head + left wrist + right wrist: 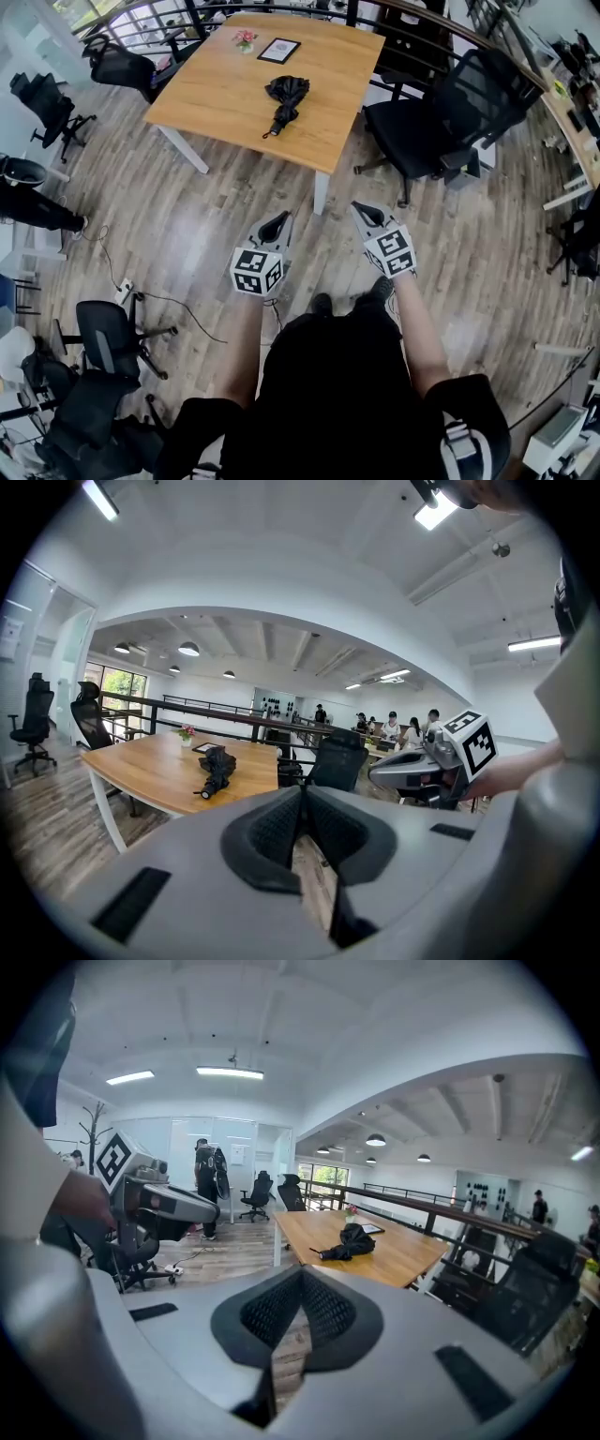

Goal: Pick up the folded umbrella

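A folded black umbrella (285, 99) lies on the wooden table (220, 94), handle toward the near edge. It also shows as the umbrella (216, 770) in the left gripper view and the umbrella (349, 1241) in the right gripper view. My left gripper (277, 223) and right gripper (366, 213) hang side by side over the floor, well short of the table. Both are shut with nothing between the jaws. The left gripper (302, 794) sees the right one (403, 772) at its right; the right gripper (300, 1277) sees the left one (187, 1206) at its left.
A small flower pot (245, 40) and a framed card (279, 50) stand at the table's far side. A black office chair (439, 120) stands right of the table, another chair (120, 67) at its far left. A cable and power strip (125, 292) lie on the floor at left.
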The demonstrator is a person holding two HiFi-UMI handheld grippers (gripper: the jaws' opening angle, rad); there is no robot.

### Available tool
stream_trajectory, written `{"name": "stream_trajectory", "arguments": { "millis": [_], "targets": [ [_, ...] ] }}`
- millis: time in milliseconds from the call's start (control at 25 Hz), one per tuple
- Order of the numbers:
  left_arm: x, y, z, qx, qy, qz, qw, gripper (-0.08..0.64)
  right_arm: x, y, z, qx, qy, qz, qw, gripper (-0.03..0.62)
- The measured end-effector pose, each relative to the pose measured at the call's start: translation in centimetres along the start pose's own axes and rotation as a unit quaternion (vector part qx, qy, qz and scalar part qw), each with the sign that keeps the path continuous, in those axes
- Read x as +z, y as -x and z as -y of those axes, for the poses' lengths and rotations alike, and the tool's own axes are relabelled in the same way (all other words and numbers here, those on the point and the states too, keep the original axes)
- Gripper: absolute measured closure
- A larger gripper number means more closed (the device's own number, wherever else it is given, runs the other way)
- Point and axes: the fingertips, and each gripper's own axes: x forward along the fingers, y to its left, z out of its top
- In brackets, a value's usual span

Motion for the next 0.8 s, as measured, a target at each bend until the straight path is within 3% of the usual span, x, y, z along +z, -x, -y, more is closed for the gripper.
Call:
{"name": "stream_trajectory", "arguments": {
  "millis": [320,440,520,800],
  "targets": [
    [0.1,0.2,-0.4,0.007,-0.001,0.004,1.0,0.523,0.3,-0.2,-0.1,0.002,0.0,0.008,1.0,0.573],
    [0.5,0.3,-0.8,0.01,0.002,0.014,0.9999,0.502,0.7,-0.4,-0.4,0.008,-0.002,0.019,1.0,0.463],
    [0.5,0.3,-1.1,0.01,0.006,0.015,0.9998,0.388,0.8,-0.6,-0.6,0.013,0.003,0.022,1.0,0.398],
    [0.6,0.1,-1.8,0.011,0.011,0.019,0.9997,0.299,1.0,-1.0,-0.5,0.009,0.007,0.026,1.0,0.255]
  ]
}}
